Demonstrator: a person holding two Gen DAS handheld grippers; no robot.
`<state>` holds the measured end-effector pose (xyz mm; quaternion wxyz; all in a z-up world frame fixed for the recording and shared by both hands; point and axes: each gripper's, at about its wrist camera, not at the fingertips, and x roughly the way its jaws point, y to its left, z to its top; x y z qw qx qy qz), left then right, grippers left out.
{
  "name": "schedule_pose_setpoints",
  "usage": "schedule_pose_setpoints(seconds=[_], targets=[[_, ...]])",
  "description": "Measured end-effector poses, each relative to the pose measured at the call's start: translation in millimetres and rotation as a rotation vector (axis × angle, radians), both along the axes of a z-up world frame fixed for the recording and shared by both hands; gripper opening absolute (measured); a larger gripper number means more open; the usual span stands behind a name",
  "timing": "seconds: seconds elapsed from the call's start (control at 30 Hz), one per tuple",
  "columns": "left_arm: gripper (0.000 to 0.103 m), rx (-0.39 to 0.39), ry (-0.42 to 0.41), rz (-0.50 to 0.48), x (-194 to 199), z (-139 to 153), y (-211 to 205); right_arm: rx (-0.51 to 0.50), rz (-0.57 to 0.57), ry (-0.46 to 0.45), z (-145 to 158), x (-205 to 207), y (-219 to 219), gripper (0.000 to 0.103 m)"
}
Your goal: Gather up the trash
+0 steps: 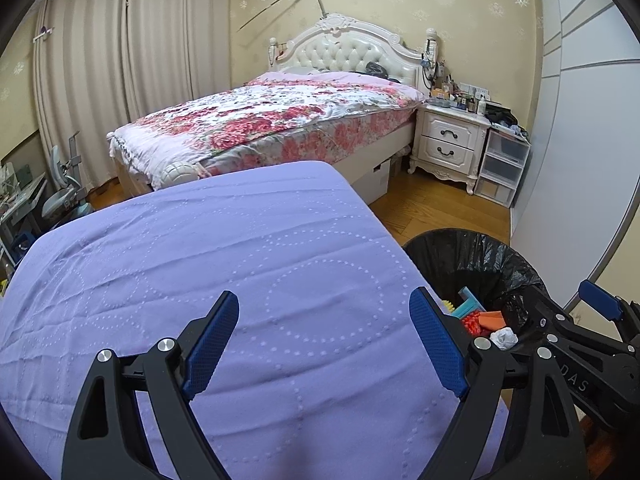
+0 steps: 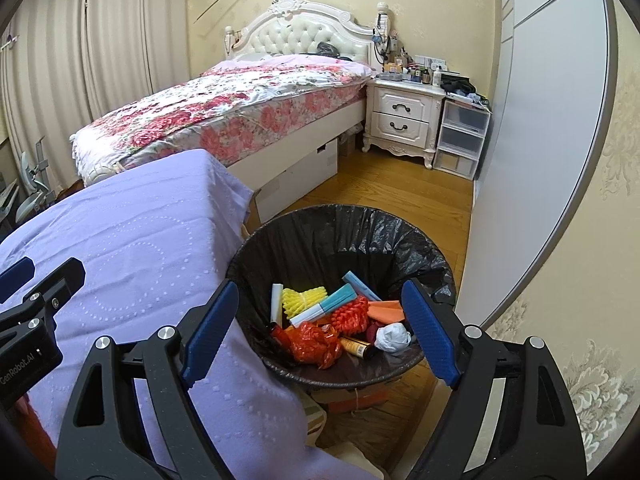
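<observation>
Lavender cloth (image 1: 240,280), stitched with dotted rings, covered the table I worked over, and it lay bare under my left tool (image 1: 324,340). Wooden floor (image 2: 380,192) ran beyond it toward a bed (image 2: 224,112) with a floral spread at twelve o'clock, a white nightstand (image 2: 404,116) at one o'clock, and cream curtains (image 1: 120,72) at ten o'clock. A pale wardrobe door (image 2: 540,140) closed off the three o'clock side.

My left tool had its blue pads well apart with nothing between them, only cloth below. My right tool (image 2: 320,328) was likewise spread wide and empty, hanging over the bin (image 2: 340,232), which stood on the floor just beside the table's edge, lined with a black bag.

All the trash I could see sat inside that bin: a crumpled white paper ball (image 2: 394,338) at four o'clock, an orange plastic wrapper (image 2: 316,344) at six, a yellow foam net (image 2: 302,298) and an orange foam net (image 2: 352,314) in the middle. A teal-and-white box (image 2: 324,306) lay with its long axis running from eight o'clock up toward two; a dark little bottle (image 2: 358,347) lay on its side, pointing toward four.
</observation>
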<state>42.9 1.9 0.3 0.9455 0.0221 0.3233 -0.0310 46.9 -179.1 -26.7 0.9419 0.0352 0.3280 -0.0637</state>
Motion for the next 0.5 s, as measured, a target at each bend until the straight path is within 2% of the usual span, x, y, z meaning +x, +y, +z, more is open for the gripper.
schedule_pose_setpoints(seconds=[0.5], targets=[[0.084,-0.016,-0.063,0.028,-40.2,12.3,21.4,-0.034,0.055,-0.078,25.0,-39.5,23.0,0.082]])
